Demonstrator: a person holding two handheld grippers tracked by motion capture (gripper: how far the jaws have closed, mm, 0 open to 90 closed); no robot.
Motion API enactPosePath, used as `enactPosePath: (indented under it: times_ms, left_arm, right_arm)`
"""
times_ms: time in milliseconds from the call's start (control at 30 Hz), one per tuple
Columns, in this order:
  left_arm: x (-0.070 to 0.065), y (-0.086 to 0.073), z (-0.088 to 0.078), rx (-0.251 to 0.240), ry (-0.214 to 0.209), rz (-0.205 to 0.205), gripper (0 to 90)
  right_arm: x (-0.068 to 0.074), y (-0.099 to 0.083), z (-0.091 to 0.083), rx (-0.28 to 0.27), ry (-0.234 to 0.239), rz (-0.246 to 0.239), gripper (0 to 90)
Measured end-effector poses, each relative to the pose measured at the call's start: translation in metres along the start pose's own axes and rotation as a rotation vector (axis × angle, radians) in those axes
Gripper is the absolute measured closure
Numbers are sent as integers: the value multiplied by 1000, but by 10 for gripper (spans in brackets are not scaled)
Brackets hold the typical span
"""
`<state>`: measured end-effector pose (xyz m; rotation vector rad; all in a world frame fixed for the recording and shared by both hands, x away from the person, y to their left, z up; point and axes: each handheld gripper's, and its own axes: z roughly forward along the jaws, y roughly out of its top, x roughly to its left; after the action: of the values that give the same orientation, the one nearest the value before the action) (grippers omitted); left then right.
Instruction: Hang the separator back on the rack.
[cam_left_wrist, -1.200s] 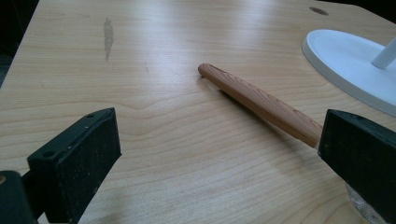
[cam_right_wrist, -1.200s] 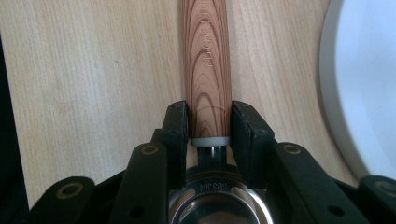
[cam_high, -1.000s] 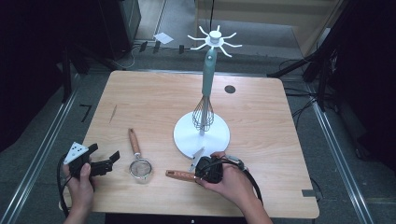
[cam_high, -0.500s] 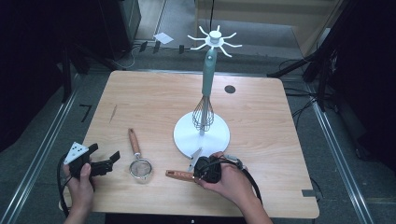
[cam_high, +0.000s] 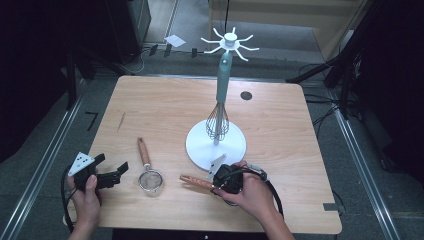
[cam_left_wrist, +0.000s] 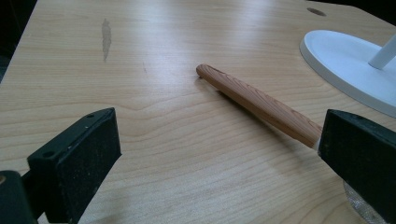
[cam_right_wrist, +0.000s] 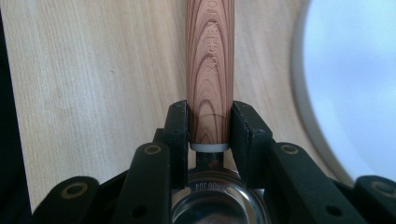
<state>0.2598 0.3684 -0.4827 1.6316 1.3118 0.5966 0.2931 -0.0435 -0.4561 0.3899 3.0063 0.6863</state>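
My right gripper (cam_high: 218, 181) (cam_right_wrist: 210, 126) is at the table's front, shut on a wooden-handled utensil (cam_high: 192, 181) (cam_right_wrist: 210, 56). The pads press both sides of the handle just above its metal bowl (cam_right_wrist: 217, 205), and the handle sticks out to the left, low over the table. My left gripper (cam_high: 113, 164) (cam_left_wrist: 217, 154) rests at the front left, open, with nothing between its fingers. Just to its right lies a small mesh strainer (cam_high: 150, 179) with a wooden handle (cam_left_wrist: 261, 105). A whisk (cam_high: 218, 120) with a teal handle hangs on the white hook stand (cam_high: 216, 145).
The stand's round white base (cam_left_wrist: 350, 60) (cam_right_wrist: 355, 84) sits just beyond my right gripper. A dark round hole (cam_high: 246, 95) marks the table's far right. Bare wood lies across the far left of the table (cam_high: 150, 110).
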Motion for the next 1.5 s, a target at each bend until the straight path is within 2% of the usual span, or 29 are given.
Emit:
enactPosePath:
  times_ms: [33,200,367,800,1033,1500]
  left_arm:
    - [0,0,0,0,-1,1,0]
    - [0,0,0,0,-1,1,0]
    - [0,0,0,1,0,1,0]
    - [0,0,0,0,-1,1,0]
    - [0,0,0,1,-1,0,0]
    - [0,0,0,0,-1,-1,0]
  right_arm:
    - [-1,-3,-4,-10,-19,9,711]
    - [-7,-10,-10,-39,-43,28,711]
    - [-15,-19,-20,-82,-71,79,712]
    - [-32,-42,-36,-110,-161,206,712]
    - [-38,-51,-41,-125,-183,246,712]
    - [-47,-68,-55,-173,-228,297,712]
